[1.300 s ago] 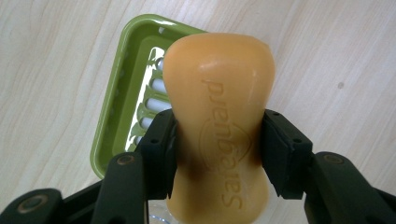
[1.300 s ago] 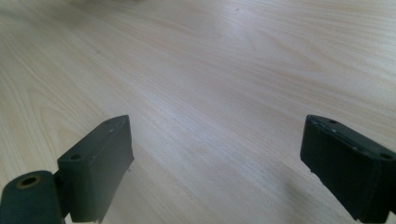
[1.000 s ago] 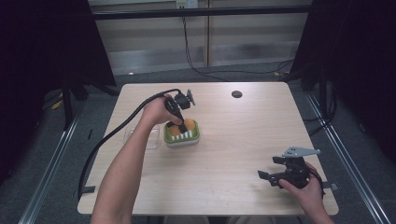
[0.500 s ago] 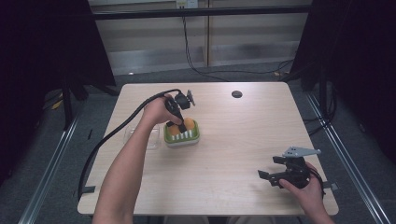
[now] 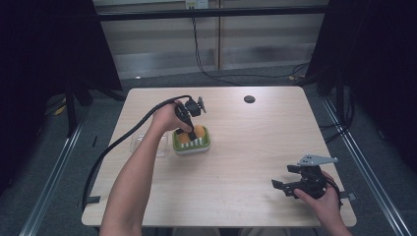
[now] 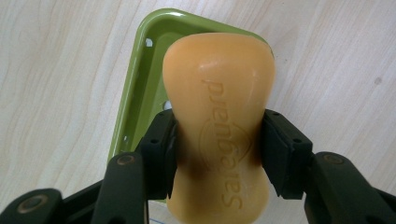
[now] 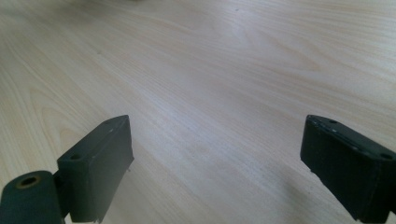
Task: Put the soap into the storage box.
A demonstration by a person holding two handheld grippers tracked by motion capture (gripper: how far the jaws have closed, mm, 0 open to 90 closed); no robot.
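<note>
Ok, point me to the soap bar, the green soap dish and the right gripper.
orange soap bar (image 6: 219, 93), left gripper view, embossed upper face.
green soap dish (image 6: 140, 79), left gripper view, left rim wall.
right gripper (image 5: 281, 186), high view, between its open jaws.

An orange soap bar (image 6: 218, 126) bears the embossed brand name "Safeguard" along its length, seen upside down in the left gripper view, with an oval emblem pressed behind the letters.
</note>
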